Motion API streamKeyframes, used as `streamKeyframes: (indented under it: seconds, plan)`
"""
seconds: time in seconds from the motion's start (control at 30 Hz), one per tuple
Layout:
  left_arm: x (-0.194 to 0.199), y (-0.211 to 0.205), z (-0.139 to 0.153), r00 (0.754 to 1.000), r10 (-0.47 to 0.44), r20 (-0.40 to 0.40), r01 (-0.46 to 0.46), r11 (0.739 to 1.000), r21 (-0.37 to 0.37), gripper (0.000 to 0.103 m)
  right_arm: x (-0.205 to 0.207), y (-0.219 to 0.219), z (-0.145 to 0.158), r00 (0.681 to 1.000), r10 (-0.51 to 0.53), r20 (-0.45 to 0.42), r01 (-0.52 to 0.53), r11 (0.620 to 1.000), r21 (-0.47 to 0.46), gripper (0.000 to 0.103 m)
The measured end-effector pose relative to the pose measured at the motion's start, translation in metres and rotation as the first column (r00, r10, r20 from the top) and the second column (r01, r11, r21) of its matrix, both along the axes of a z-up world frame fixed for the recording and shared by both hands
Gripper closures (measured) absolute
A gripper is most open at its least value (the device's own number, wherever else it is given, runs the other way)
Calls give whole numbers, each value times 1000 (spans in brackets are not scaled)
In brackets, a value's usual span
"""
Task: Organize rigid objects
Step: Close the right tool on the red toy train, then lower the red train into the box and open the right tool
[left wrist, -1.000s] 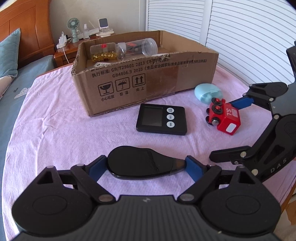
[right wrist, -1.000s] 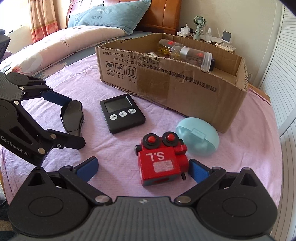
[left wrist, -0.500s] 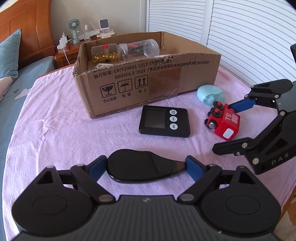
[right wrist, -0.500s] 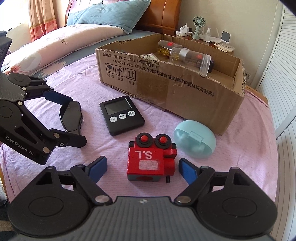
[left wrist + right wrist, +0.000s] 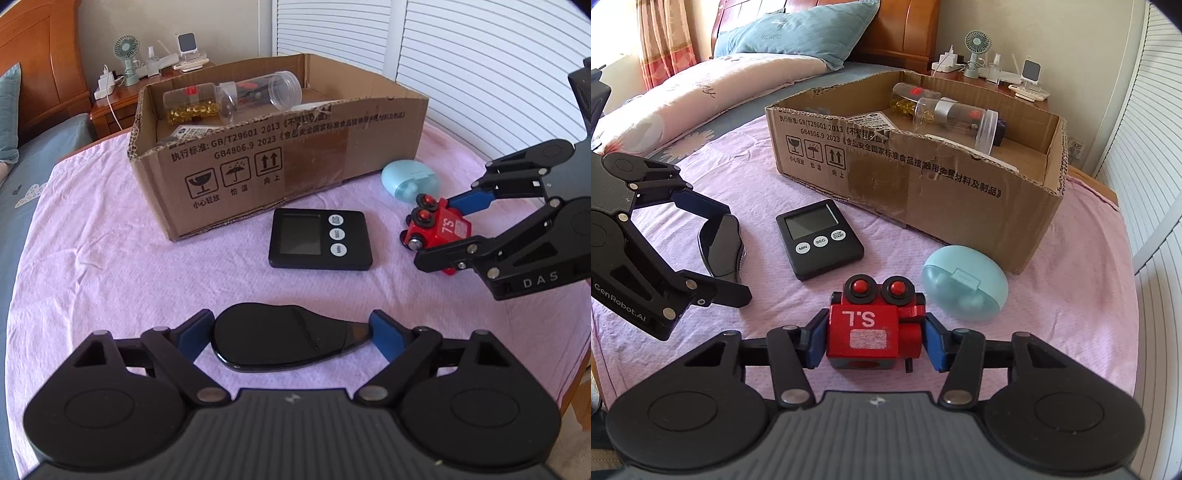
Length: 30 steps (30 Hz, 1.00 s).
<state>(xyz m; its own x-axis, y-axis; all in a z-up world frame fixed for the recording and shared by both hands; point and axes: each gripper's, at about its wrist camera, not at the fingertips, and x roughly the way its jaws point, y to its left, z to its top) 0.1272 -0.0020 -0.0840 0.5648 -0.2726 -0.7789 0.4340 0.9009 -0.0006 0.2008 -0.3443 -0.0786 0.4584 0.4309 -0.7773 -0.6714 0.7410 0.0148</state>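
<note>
Your right gripper (image 5: 875, 341) has just closed; its blue fingers (image 5: 817, 341) now press both sides of the red toy train (image 5: 866, 334), which sits on the pink cloth (image 5: 1071, 280) over the worktop. Your left gripper (image 5: 291, 334) stands part open, fingers (image 5: 194, 334) touching both ends of the black glossy case (image 5: 273, 339) lying on the cloth; pads meet its ends, so it reads as gripped. The black timer (image 5: 319, 238) lies flat between the two, just in front of the cardboard box (image 5: 295, 162). The pale blue egg-shaped case (image 5: 964, 286) rests just beside the train, near the box corner. Clear bottles (image 5: 955, 118) lie inside the box.
</note>
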Motion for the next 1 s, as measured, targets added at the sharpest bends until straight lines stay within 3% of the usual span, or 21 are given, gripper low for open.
streamKeyframes:
  seconds: [0.33,0.63,0.8,1.0]
  plan:
    - [-4,5,13,999,-7,-42,8,1000,11,14,-9,-1,7,1000,-24,16,25,999,-42,47]
    - [-11,15,43,999,-31,-14,31,999,24,14,-7,-12,57,995,-41,95,41,999,-1,47]
    - [-9,23,60,1000,-27,11,27,1000,-6,14,19,-11,91,983,-79,166,75,997,33,47]
    - [-8,32,73,998,-11,57,12,1000,-12,14,77,4,97,975,-151,166,151,988,10,47]
